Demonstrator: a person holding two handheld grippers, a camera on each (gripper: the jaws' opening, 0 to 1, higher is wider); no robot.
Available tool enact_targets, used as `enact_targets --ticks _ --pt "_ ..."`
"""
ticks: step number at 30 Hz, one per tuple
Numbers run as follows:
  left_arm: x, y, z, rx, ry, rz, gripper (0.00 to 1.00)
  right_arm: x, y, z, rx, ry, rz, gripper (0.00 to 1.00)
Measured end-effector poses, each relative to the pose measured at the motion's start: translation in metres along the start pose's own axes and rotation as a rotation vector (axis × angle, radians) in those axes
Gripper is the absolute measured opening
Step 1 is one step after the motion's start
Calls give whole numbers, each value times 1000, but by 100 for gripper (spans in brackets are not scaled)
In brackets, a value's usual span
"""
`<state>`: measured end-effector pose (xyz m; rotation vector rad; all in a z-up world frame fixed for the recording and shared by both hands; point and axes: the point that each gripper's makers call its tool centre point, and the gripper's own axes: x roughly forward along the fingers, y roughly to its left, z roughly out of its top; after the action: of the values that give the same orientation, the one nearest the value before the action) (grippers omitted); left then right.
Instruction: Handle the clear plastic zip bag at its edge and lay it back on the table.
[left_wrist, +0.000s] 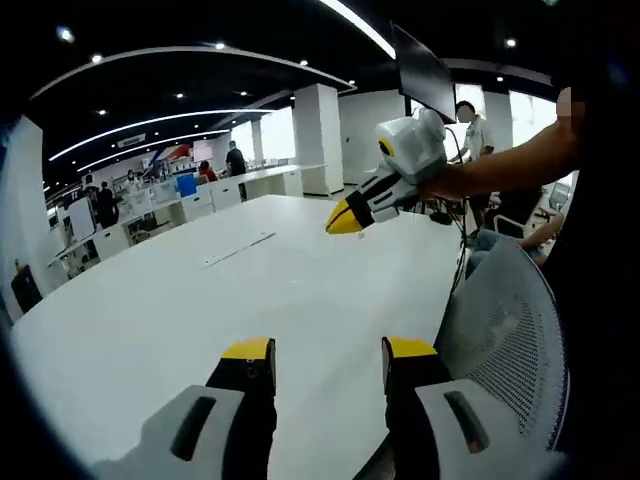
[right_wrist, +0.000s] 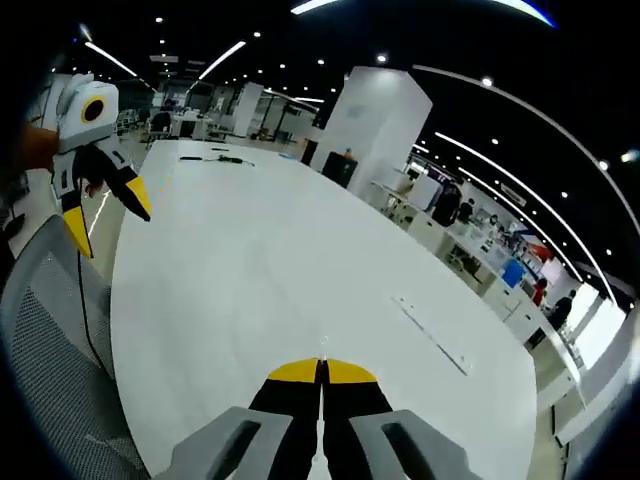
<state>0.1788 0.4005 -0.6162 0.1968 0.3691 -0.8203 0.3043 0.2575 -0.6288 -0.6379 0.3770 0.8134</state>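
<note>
In the left gripper view my left gripper (left_wrist: 328, 350) stands open over the white table (left_wrist: 200, 310), its yellow-tipped jaws wide apart with nothing between them. My right gripper (left_wrist: 348, 218) comes in from the right there, held in a person's hand above the table, its yellow tips pressed together. In the right gripper view my right gripper (right_wrist: 322, 372) is shut just above the tabletop (right_wrist: 260, 270), and I make out nothing between its jaws. The left gripper (right_wrist: 108, 218) hangs open at the upper left, near the table's edge.
A grey mesh chair (left_wrist: 510, 320) stands against the table's near edge, seen again (right_wrist: 50, 340) at lower left. A narrow cable strip (right_wrist: 432, 336) is set in the tabletop. Small dark items (right_wrist: 215, 157) lie at the far end. People and desks fill the background.
</note>
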Motion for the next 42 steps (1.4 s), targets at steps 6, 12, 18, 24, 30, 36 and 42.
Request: enact_targets --ticks 6,12,18,24,30,36,42 --pt "-9 4 -12 -6 13 37 45 11 6 -6 -52 15 26 0" --pt "-14 10 -19 -12 22 58 45 22 13 -11 -79 36 62 0" --pt "-16 9 -19 1 28 75 46 34 19 -15 -110 49 93 0" --pt "-15 9 -28 -9 46 89 47 44 18 -16 -137 60 103 0" --pt "-9 4 -39 -13 67 84 47 56 17 -23 -159 59 105 0" --pt "-5 3 -46 -15 71 109 47 61 17 -30 -144 64 103 0" --pt "-3 -1 -49 -31 75 97 47 69 21 -42 -140 82 122 0"
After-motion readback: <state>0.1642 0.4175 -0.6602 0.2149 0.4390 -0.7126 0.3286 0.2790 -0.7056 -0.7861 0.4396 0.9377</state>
